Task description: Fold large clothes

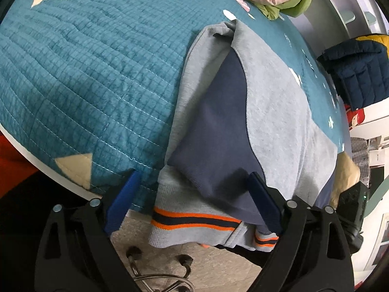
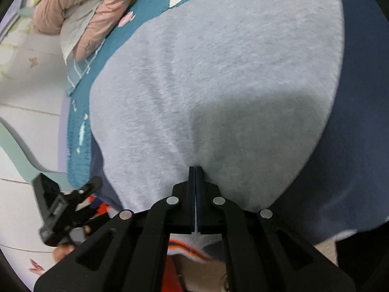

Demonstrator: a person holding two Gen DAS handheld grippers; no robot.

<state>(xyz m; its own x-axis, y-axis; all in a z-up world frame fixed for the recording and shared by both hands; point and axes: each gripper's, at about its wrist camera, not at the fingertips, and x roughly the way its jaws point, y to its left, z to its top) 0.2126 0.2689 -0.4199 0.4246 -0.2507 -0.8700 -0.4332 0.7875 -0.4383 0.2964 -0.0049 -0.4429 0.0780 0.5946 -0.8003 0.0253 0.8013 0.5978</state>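
A grey and navy sweatshirt with an orange-striped ribbed hem lies on a teal quilted bed, its hem hanging over the near edge. My left gripper is open, its blue fingers on either side of the hem end, above the cloth. My right gripper is shut on the sweatshirt's grey fabric, which puckers at the fingertips. The left gripper also shows in the right wrist view, low at the left.
A pink padded jacket and a green garment lie at the far end of the bed. A navy puffer jacket sits to the right beyond the bed. Beige floor and a chair base lie below the bed edge.
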